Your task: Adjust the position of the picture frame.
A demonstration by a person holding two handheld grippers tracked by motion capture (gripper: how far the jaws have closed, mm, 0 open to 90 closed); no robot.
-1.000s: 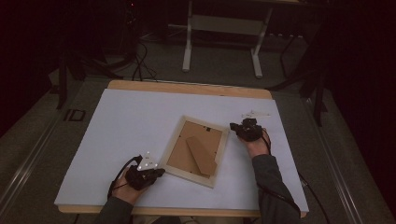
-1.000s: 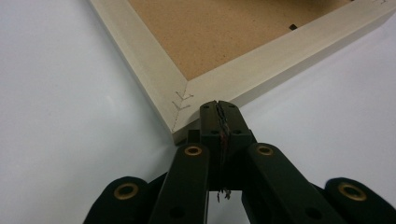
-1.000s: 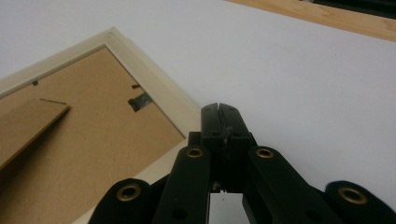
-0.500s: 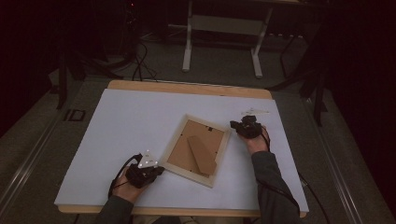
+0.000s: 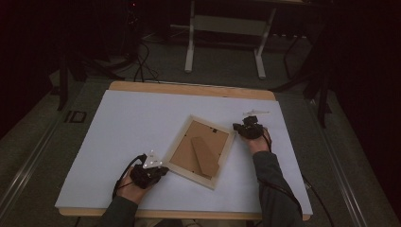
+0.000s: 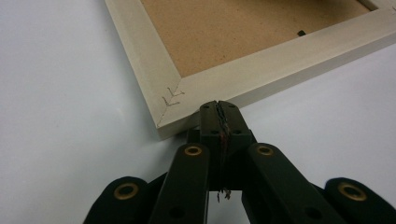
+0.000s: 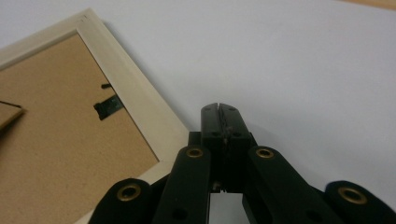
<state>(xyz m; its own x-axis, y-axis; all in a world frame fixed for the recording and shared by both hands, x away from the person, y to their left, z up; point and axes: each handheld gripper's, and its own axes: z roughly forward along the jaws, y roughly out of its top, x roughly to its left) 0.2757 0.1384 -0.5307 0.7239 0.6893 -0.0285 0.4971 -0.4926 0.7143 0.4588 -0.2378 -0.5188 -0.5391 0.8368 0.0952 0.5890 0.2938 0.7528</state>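
Picture frame (image 5: 201,151) face down and askew on the white table (image 5: 118,127), backing up. Left gripper (image 6: 219,106), jaws pressed together, touching its near corner; right gripper (image 7: 220,108), also closed with nothing between, just beside the opposite corner. Probably 2 closed tips for nudging or steadying the frame, not for pinching.

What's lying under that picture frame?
The frame lies face down on a white sheet covering the table. Its brown backing with a stand faces up. The front, and any picture in it, is hidden underneath.
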